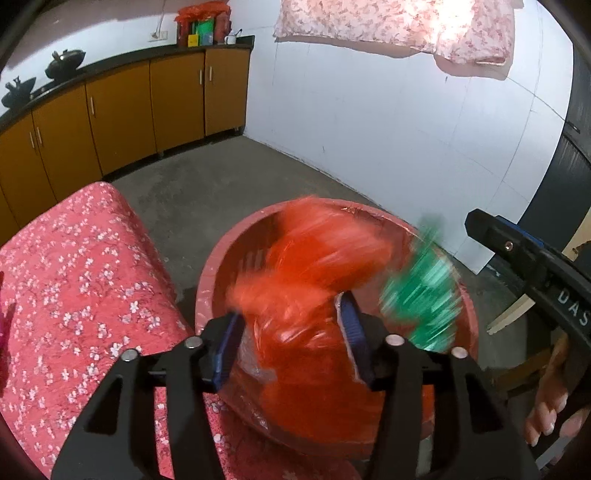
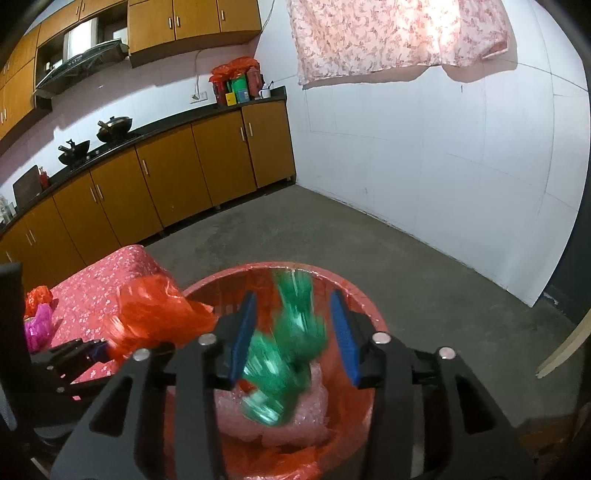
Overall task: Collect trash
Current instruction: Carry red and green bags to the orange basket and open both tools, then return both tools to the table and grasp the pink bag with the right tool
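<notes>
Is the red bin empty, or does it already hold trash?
Not empty: the red bin already holds pinkish bubble wrap at its bottom, seen from the right wrist.

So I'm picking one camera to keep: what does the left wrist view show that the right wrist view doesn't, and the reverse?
Left only: the person's hand under the right gripper.
Right only: wall cupboards, range hood, bubble wrap in the bin, a pink bag on the cloth.
Both: red bin, orange bag, blurred green bag, floral cloth, woks, curtain.
</notes>
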The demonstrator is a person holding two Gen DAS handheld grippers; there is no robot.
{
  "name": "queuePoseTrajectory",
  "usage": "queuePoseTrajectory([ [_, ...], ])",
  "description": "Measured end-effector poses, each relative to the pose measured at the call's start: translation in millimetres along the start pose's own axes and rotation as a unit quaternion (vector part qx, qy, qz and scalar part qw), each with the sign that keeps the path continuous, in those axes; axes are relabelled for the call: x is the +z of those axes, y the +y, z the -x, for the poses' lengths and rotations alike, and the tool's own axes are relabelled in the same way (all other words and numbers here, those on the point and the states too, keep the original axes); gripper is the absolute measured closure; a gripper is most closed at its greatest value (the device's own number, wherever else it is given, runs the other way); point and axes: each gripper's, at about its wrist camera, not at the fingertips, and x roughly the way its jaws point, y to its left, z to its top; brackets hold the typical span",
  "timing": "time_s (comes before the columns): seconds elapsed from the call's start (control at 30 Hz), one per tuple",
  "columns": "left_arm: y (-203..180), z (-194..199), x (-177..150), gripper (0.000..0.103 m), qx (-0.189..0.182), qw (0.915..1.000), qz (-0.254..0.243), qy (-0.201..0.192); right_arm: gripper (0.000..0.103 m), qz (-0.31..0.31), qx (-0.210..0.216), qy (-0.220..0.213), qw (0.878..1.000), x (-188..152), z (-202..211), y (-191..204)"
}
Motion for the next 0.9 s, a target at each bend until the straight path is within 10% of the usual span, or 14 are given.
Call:
queuePoseTrajectory([
  [0.33,23.7,16.9,-9.0,0.040,0.010,0.9996,0.028,-0.004,0.034,0.000,-0.017,-0.002,1.000,-6.4,3.7,5.4],
  [0.6,72.1,80.4,-35.1,0.029,0.100,0.9924,0.046,-0.056,0.017,0.037,0.014,-0.010,0.999,-18.0,17.2,47.7],
  [0.9,182.9,180.1,-92.9,0.028,0.265,0.9497,0.137,-0.095,0.017,0.090,0.081,0.002,0.993,-32.0,23.1,129.9],
])
